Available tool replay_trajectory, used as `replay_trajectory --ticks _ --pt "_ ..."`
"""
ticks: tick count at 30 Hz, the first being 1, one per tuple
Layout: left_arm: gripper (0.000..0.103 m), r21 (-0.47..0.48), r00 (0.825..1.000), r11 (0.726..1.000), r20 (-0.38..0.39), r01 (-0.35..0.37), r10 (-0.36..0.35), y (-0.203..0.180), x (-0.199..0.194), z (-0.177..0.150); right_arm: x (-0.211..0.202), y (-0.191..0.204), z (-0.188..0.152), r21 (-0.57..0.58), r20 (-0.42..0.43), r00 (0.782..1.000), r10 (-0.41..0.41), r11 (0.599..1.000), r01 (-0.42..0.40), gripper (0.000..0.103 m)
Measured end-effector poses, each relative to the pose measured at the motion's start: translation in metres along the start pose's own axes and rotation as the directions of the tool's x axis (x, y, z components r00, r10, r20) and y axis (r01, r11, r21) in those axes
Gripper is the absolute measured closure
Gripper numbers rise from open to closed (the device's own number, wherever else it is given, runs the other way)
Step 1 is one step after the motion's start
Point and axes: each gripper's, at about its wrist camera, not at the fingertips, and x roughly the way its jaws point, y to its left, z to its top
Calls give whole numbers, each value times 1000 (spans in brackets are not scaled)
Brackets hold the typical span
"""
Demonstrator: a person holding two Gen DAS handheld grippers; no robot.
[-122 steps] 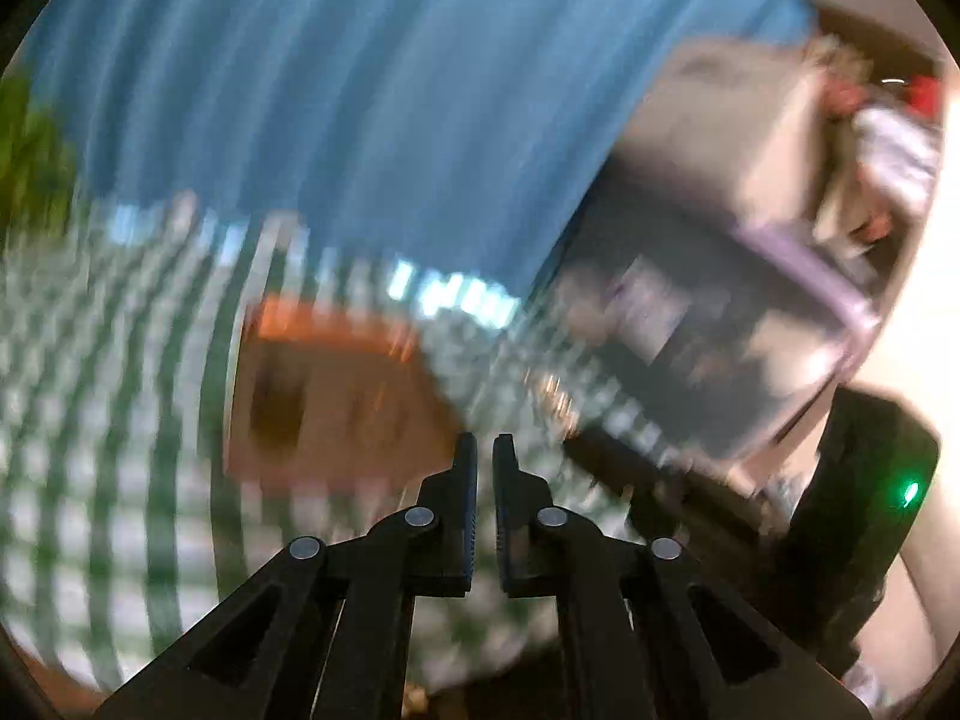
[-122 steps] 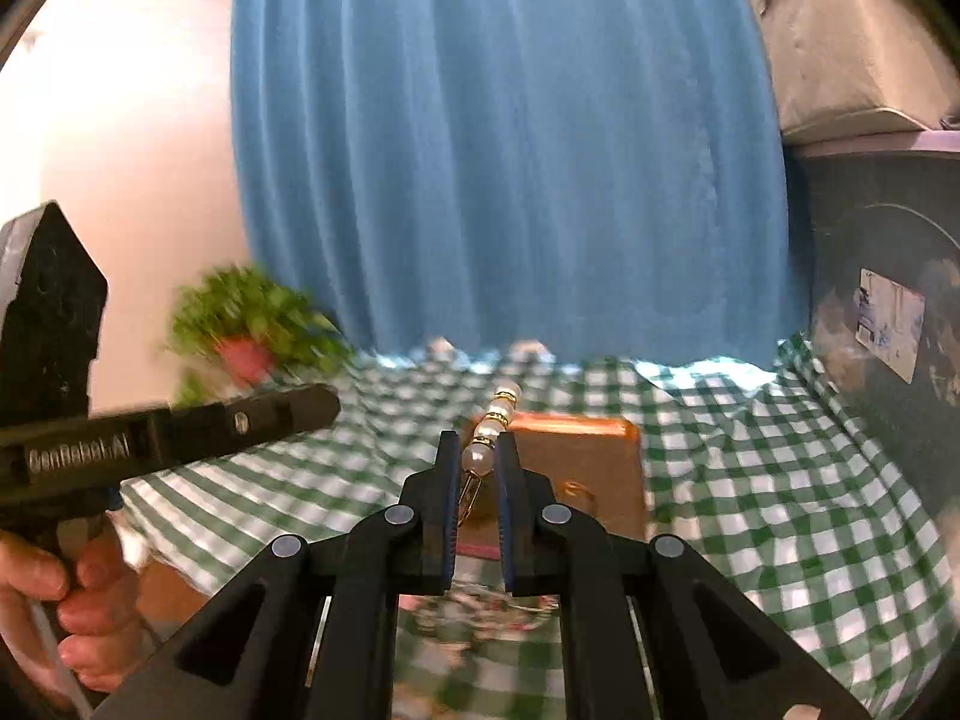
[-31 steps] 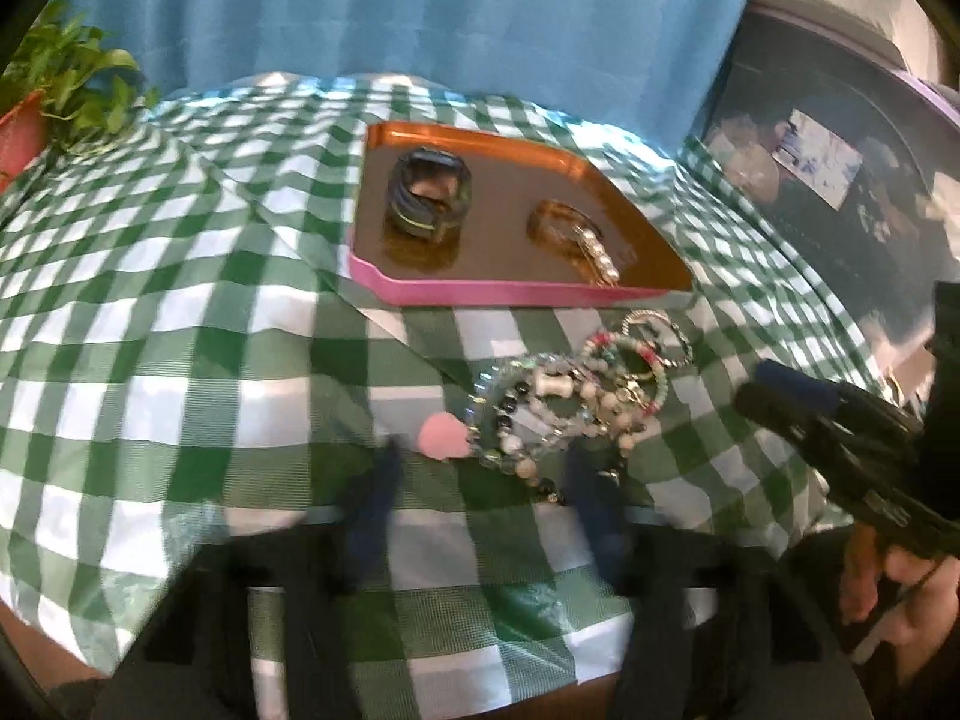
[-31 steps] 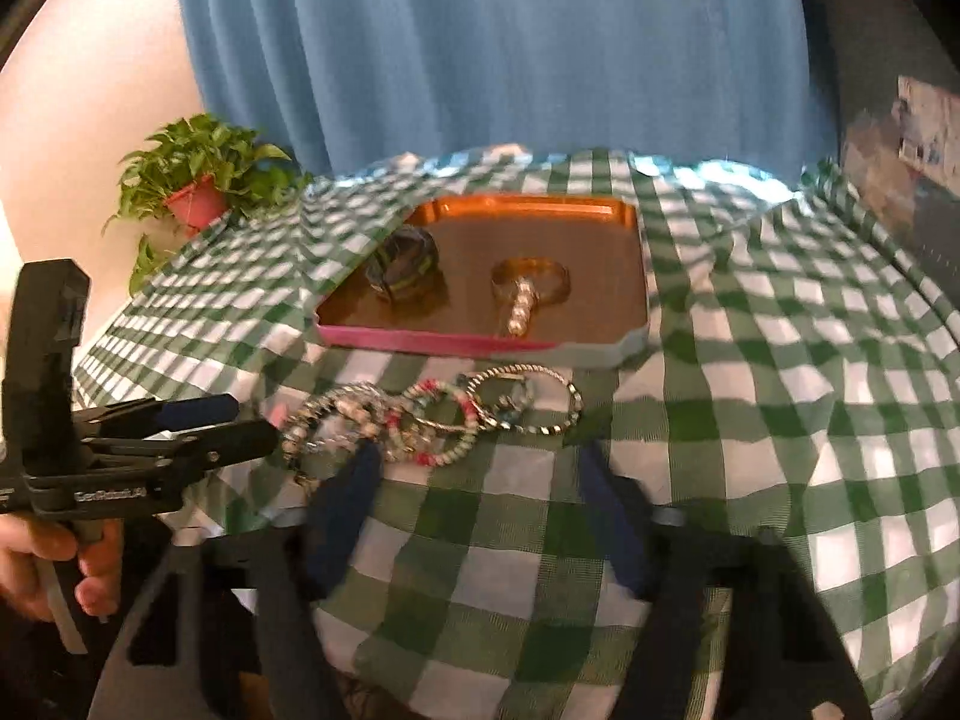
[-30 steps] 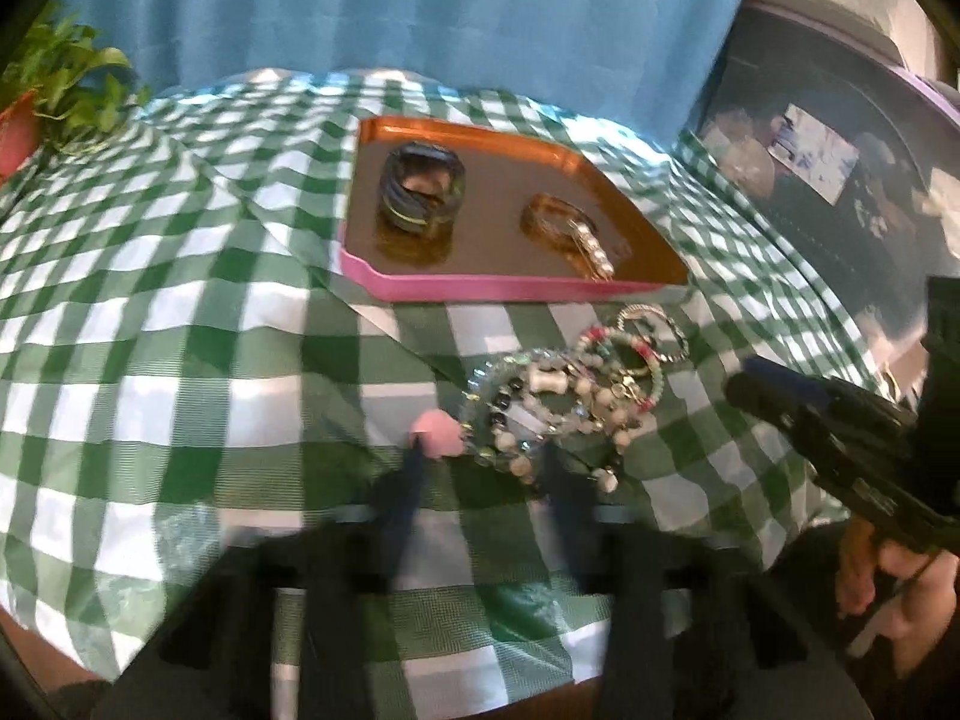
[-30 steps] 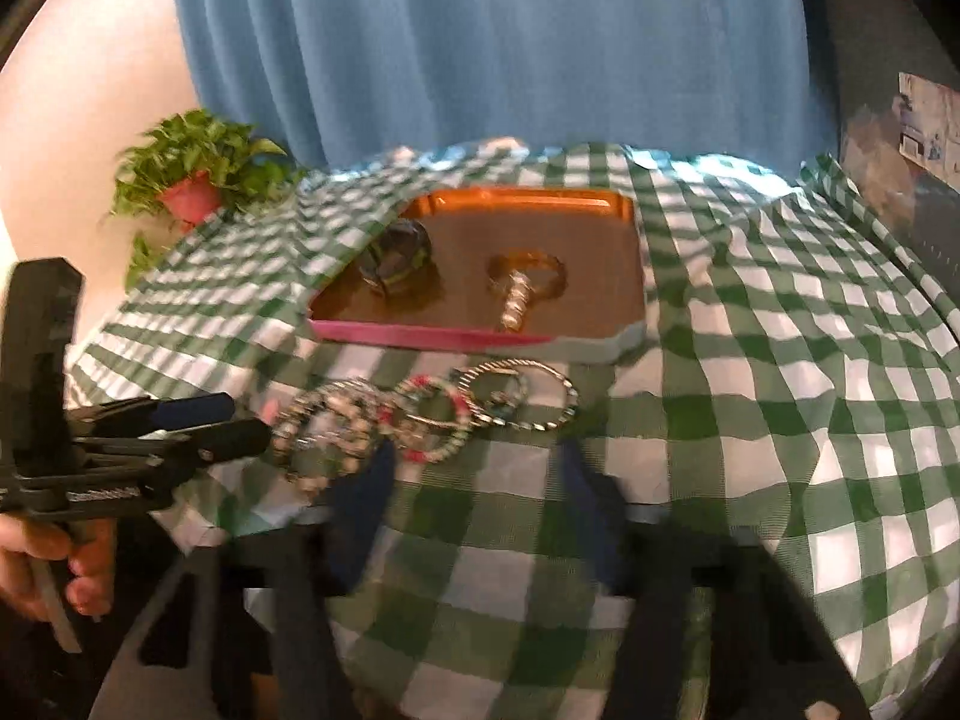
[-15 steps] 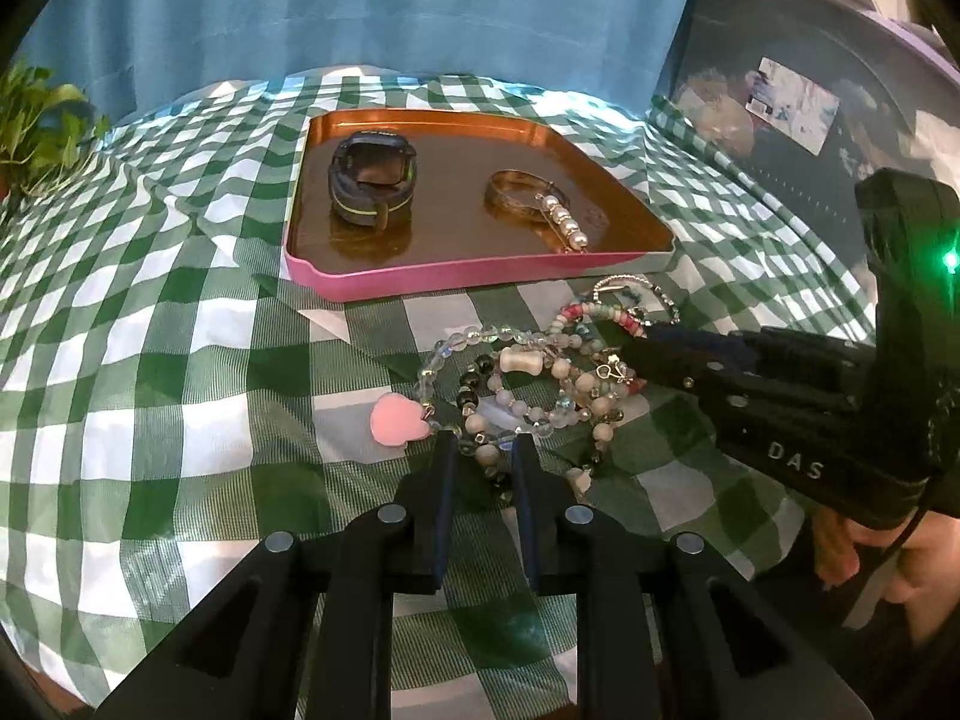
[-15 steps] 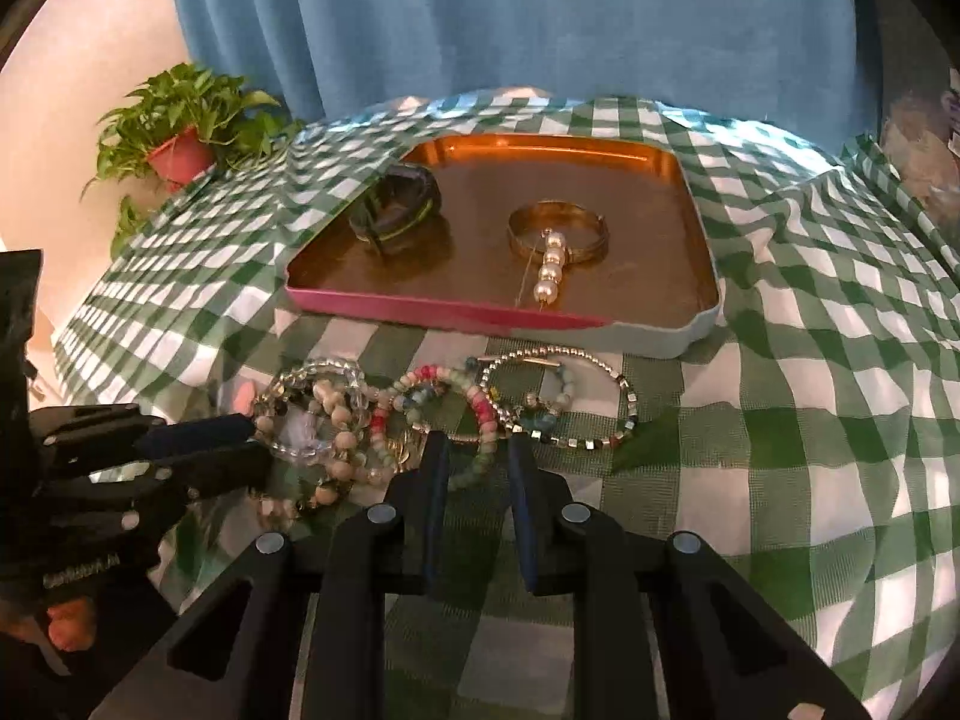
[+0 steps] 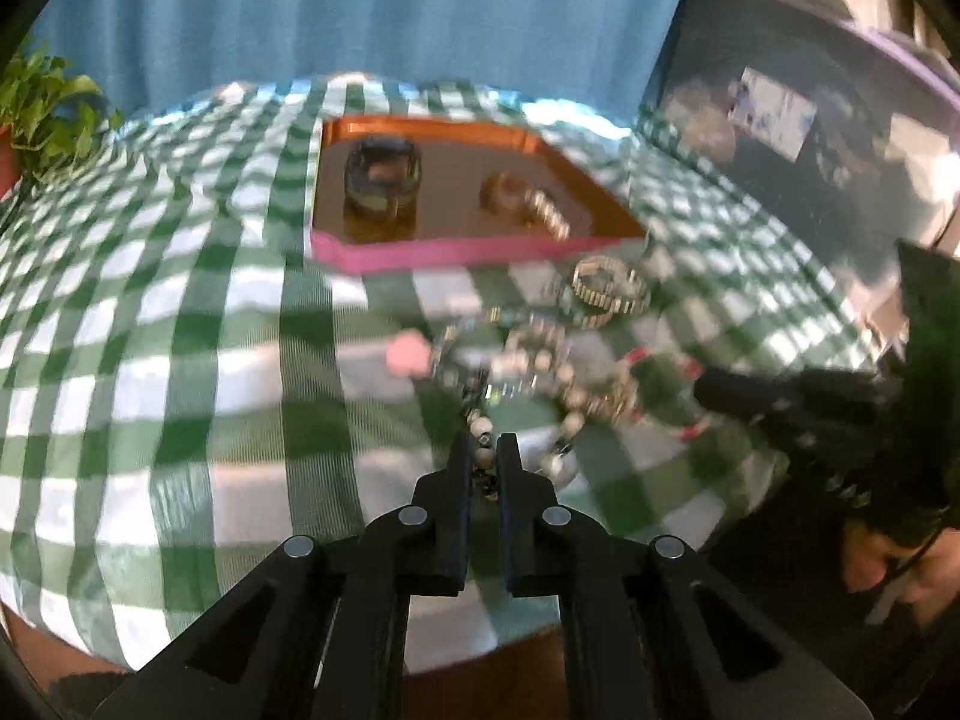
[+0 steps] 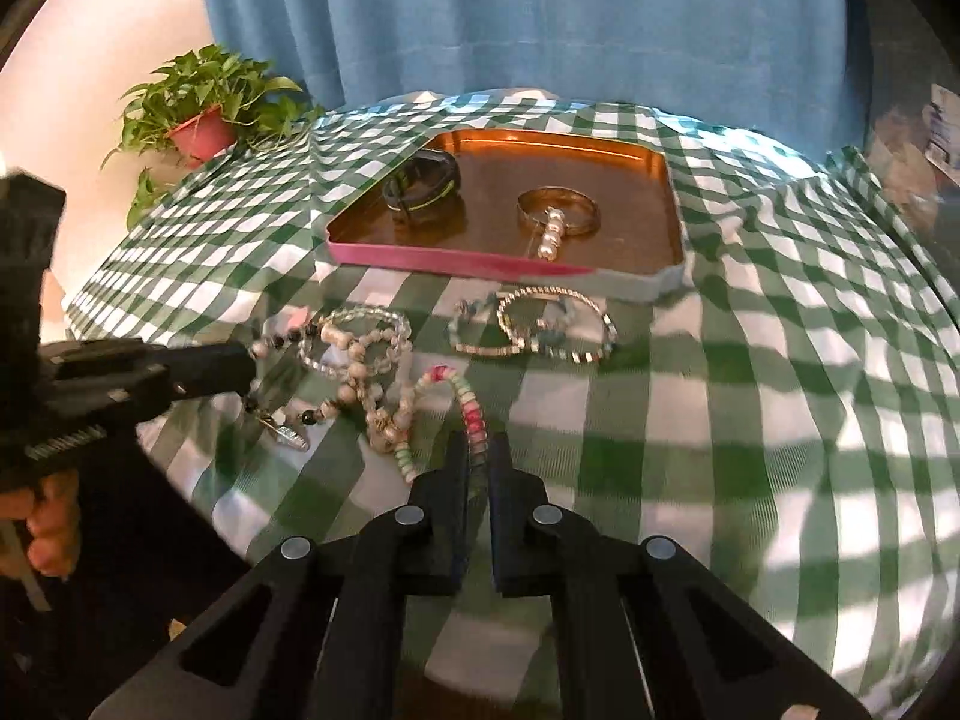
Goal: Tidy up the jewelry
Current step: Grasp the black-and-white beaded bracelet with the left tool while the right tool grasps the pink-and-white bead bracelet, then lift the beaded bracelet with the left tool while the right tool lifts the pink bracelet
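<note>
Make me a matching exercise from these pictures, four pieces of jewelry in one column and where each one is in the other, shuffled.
Things:
1. dark wristband
2. gold bangle with pearls
3. pink and green bead bracelet
4. black and white bead strand

Places:
A. between the shut fingers of the left gripper
B. in the tray, on its left side
C. between the shut fingers of the right gripper
D. in the tray, right of the wristband

Pairs: 1-B, 2-D, 3-C, 4-A
</note>
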Motion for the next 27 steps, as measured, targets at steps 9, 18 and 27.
replay_trajectory --ticks 9,18,27 --pt "91 5 998 999 28 -52 52 6 10 -1 12 -10 -5 22 -16 999 -28 999 29 97" --pt "92 60 988 987 60 -146 142 -8 14 -3 13 3 -8 -58 16 994 -108 992 108 97" --pt "95 -63 989 987 25 -145 147 -3 13 2 11 -1 -8 -43 10 996 -87 995 88 98"
